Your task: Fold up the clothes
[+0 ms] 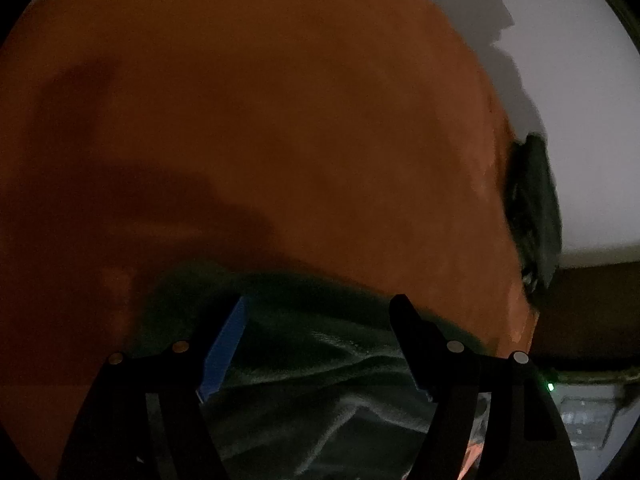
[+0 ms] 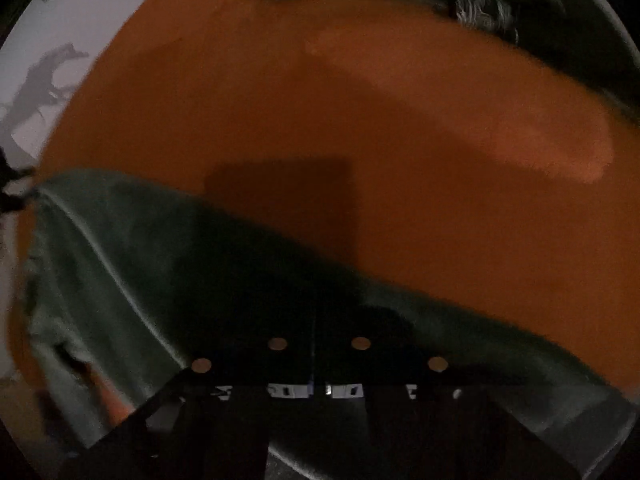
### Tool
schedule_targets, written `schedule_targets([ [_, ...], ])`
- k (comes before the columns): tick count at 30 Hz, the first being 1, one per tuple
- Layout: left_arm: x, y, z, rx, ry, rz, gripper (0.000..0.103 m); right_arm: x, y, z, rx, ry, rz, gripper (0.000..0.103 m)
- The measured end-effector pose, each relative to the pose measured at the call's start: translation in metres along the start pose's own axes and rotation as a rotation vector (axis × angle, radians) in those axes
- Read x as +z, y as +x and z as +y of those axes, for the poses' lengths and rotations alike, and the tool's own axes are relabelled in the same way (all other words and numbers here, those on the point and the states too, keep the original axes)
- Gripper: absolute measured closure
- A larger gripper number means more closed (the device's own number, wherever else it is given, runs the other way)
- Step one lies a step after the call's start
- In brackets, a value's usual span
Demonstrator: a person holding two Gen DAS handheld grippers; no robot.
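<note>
A dark green garment (image 1: 320, 368) lies rumpled on the orange table (image 1: 260, 120) right under my left gripper (image 1: 320, 304). That gripper is open, its fingers wide apart above the cloth, with the blue pad (image 1: 224, 348) of the left finger showing. In the right wrist view the same dark green garment (image 2: 160, 264) stretches across the orange table (image 2: 400, 120) from the left edge to the lower right. My right gripper (image 2: 315, 312) is shut, with its dark fingertips pinched on the cloth's upper edge.
Another dark cloth bundle (image 1: 532, 200) sits at the table's right edge. A dark garment with a grey-white patch (image 2: 484, 10) lies along the far side. A white wall (image 1: 580, 80) stands behind. A grey device with a green light (image 1: 551, 387) is at the lower right.
</note>
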State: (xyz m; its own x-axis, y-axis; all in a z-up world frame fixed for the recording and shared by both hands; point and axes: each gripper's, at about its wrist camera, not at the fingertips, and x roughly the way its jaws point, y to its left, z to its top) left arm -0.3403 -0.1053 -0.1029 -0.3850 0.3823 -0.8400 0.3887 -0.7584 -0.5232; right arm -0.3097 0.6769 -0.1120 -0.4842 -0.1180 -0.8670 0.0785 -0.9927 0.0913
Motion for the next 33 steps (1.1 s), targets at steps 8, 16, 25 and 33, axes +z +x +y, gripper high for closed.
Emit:
schedule_targets([
  [8,0.013,0.013,0.001,0.15,0.138,0.074,0.027,0.027,-0.007,0.002,-0.152,-0.008,-0.088,0.103],
  [16,-0.006,0.033,0.019,0.126,0.103,-0.014,0.08,0.006,0.039,0.03,0.105,-0.043,0.158,0.057],
  [25,0.03,0.005,0.008,0.151,0.069,-0.137,0.077,0.004,0.041,0.063,0.17,-0.095,0.122,0.056],
  [33,0.029,-0.005,0.017,0.076,-0.02,-0.104,0.053,-0.004,0.087,0.059,0.153,-0.176,0.282,0.101],
])
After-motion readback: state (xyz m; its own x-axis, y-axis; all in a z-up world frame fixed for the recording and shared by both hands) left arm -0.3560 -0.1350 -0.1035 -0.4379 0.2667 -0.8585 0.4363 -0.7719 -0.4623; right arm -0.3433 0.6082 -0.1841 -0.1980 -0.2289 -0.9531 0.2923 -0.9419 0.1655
